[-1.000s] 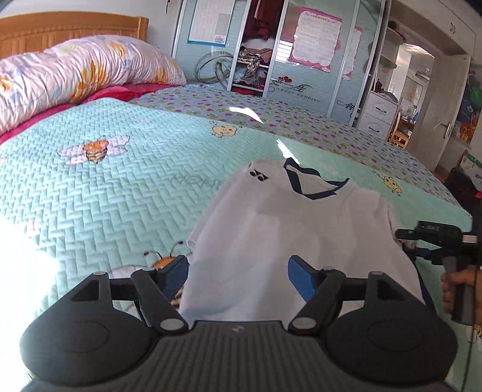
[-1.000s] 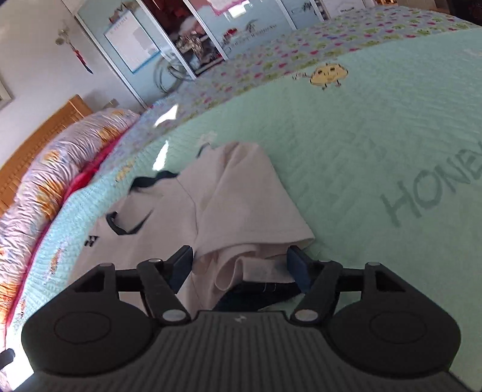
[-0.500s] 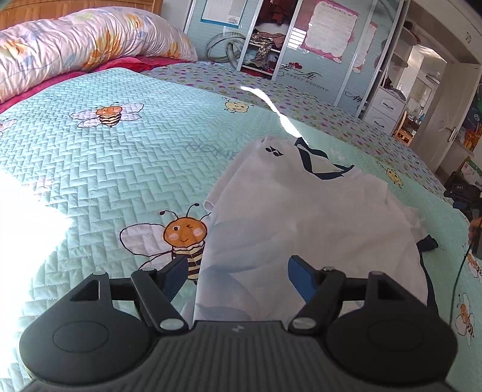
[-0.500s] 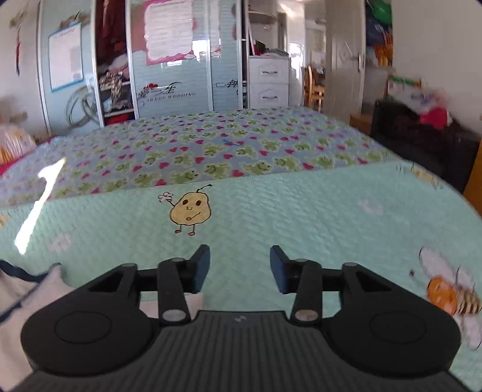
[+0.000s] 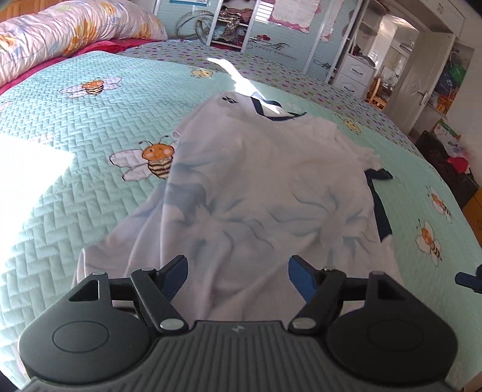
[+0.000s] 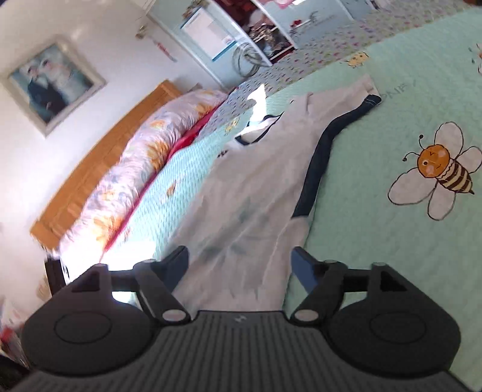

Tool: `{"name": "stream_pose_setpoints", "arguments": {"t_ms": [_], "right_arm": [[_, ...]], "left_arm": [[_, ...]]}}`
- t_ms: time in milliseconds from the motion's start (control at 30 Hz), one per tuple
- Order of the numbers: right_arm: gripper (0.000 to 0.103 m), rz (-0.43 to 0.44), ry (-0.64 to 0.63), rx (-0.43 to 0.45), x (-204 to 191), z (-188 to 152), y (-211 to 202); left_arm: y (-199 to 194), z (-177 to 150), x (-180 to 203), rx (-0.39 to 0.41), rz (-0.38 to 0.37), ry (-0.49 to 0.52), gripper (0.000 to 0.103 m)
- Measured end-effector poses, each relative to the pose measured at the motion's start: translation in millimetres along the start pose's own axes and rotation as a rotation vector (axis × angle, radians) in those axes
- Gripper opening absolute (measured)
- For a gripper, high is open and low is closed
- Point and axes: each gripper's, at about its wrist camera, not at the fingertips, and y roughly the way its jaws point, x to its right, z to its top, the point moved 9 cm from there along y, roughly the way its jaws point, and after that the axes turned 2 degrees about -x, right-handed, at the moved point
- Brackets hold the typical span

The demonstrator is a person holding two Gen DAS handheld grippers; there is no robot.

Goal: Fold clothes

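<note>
A white T-shirt [image 5: 262, 181] with a navy collar [image 5: 271, 113] and navy side stripe lies spread on the mint bee-print bedspread [image 5: 75, 126], hem toward me, faint blue print showing through. My left gripper [image 5: 238, 273] hovers open over the hem, fingers apart, nothing between them. In the right wrist view the same shirt [image 6: 256, 181] runs away from me, its navy stripe [image 6: 319, 162] along the right edge. My right gripper [image 6: 239, 263] is open above the shirt's lower right part. A dark tip of the right gripper [image 5: 467, 280] shows at the left view's right edge.
A floral pillow [image 5: 69, 33] and a wooden headboard [image 6: 99, 169] lie at the head of the bed. A wardrobe with glass doors [image 5: 271, 27] stands beyond the bed, with a doorway [image 5: 421, 75] to the right. A framed picture [image 6: 54, 81] hangs on the wall.
The left gripper has drawn back toward the hem, so more of the shirt shows. The right gripper swung from facing the wardrobe to looking along the shirt's right side. Both stay open.
</note>
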Motion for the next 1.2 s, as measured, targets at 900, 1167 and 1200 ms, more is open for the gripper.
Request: {"name": "stream_pose_setpoints", "arguments": {"t_ms": [900, 1167, 1200], "right_arm": [[0.075, 0.017, 0.231, 0.072, 54, -75, -7], [0.075, 0.063, 0.220, 0.080, 57, -76, -7], [0.075, 0.069, 0.219, 0.081, 57, -76, -7]], "left_arm": [[102, -48, 216, -0.258, -0.459, 0.664, 0.057], [107, -43, 219, -0.335, -0.448, 0.708, 0.014], [102, -43, 220, -0.324, -0.447, 0.726, 0.006]]}}
